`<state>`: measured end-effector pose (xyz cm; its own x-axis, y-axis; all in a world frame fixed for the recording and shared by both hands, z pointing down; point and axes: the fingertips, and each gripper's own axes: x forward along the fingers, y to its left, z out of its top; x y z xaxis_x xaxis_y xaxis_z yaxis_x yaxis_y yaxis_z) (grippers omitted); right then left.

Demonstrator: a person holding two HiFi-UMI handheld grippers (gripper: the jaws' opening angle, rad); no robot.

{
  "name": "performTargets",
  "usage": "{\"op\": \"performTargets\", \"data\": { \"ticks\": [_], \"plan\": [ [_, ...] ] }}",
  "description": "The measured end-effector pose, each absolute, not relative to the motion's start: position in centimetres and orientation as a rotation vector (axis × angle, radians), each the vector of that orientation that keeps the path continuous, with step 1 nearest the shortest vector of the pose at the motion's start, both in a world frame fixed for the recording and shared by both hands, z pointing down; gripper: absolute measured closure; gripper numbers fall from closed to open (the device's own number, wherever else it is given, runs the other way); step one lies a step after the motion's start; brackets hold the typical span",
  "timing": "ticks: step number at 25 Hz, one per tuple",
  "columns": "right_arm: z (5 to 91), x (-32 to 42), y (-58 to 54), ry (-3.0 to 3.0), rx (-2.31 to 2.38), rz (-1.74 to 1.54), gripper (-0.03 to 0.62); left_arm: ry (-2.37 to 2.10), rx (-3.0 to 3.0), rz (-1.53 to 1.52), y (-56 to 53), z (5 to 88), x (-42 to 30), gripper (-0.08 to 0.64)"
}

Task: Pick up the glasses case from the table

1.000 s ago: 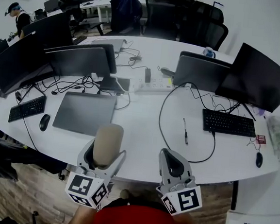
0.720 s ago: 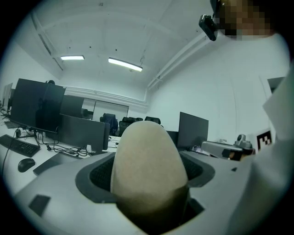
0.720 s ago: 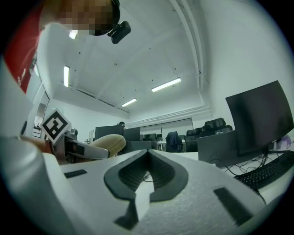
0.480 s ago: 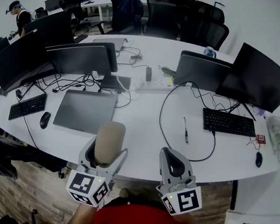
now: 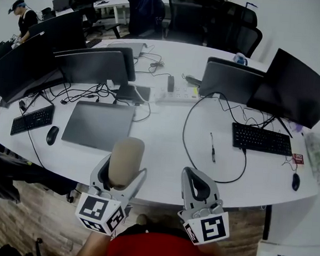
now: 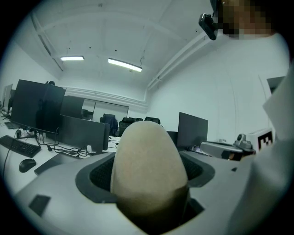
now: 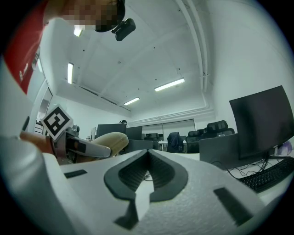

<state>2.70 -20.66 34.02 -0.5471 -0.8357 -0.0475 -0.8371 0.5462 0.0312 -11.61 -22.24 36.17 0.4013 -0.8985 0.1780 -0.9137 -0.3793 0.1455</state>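
Note:
The glasses case [image 5: 126, 161] is a beige, rounded oblong, held upright above the table's front edge, close to the person's body. My left gripper [image 5: 121, 174] is shut on its lower half, one jaw on each side. In the left gripper view the case [image 6: 148, 170] fills the middle between the grey jaws and hides what lies behind it. My right gripper [image 5: 195, 181] hangs beside it to the right, shut with nothing in it. In the right gripper view the black pads meet at the tip [image 7: 148, 158], and the case [image 7: 110, 140] shows at the left.
On the white table [image 5: 164, 147] lie a closed grey laptop [image 5: 99, 126], a black mouse [image 5: 52, 135], a pen-like tool [image 5: 211, 150], a looping black cable and a keyboard [image 5: 262, 140]. Monitors stand behind them. A person [image 5: 22, 20] stands at the far left.
Hardly anything differs: my left gripper with the case has drifted slightly right and up. The right gripper stays where it was.

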Motion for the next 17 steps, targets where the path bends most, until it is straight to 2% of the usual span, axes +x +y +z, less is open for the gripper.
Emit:
{"op": "performTargets", "data": {
  "ticks": [17],
  "plan": [
    [33.80, 2.79, -20.78, 2.735, -1.481, 0.085, 0.588, -1.601, 2.430, 0.110, -22.43, 35.97, -11.32, 0.161]
  ]
}}
